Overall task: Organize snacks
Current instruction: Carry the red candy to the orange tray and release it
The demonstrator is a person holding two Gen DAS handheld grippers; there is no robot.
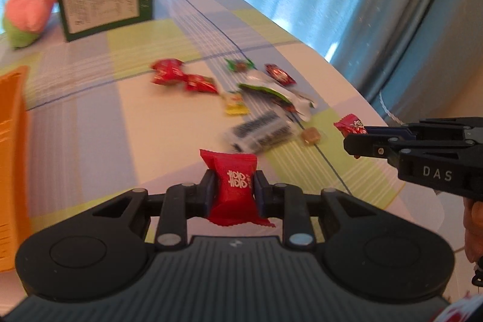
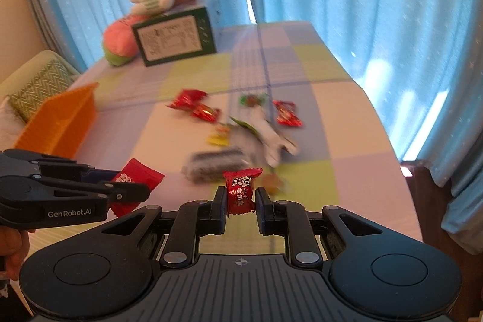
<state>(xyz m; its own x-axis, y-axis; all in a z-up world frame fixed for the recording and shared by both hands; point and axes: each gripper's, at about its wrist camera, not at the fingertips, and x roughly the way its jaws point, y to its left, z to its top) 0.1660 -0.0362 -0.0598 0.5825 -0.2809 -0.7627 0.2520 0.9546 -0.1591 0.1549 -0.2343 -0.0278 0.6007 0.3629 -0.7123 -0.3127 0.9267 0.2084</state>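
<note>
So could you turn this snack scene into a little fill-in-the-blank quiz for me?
1. The left hand-held gripper grips a ____ snack packet.
2. The right hand-held gripper holds a small wrapped ____.
3. The orange basket sits on the ____ side of the table.
4. A plush ____ sits atop the green box.

Missing words: red; candy; left; rabbit
</note>
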